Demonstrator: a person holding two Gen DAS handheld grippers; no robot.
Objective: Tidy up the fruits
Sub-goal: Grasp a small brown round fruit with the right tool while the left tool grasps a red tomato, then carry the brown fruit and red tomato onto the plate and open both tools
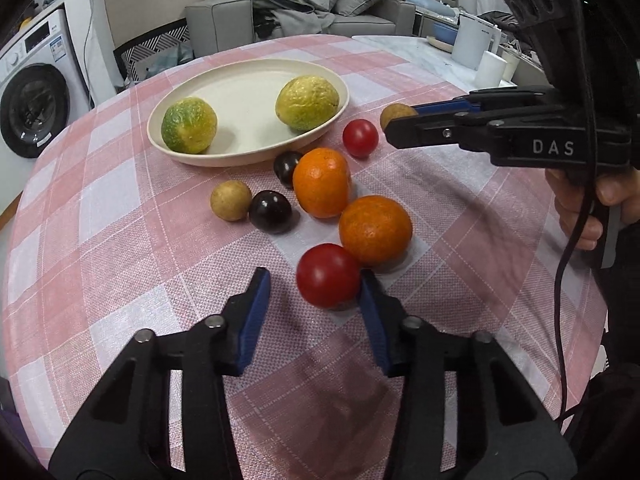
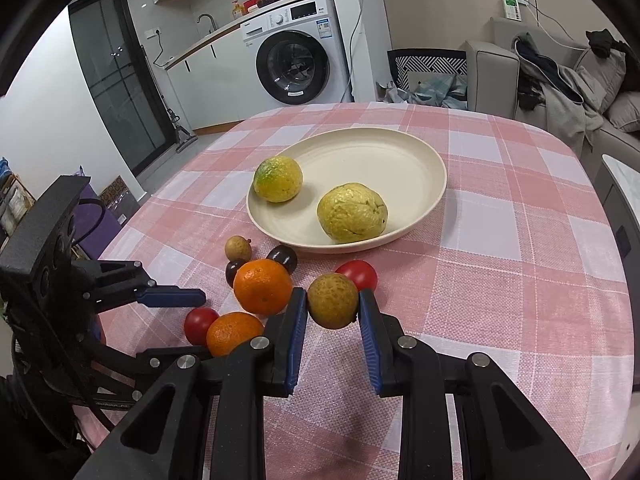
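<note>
Red cherry tomato (image 1: 328,275) sits on the checked tablecloth (image 1: 120,220) between the left gripper (image 1: 316,286) pads, jaws not quite pinching yet. Smooth, squishy skin, so I'd squeeze its middle gently. Right gripper (image 2: 332,300) already clamps a brown longan (image 2: 332,300).

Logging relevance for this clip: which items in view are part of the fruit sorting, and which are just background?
Job: plate holding two guavas; oranges; tomatoes; dark plums; longans; left tongs; right tongs.

Background: washer, sofa, kettle.
</note>
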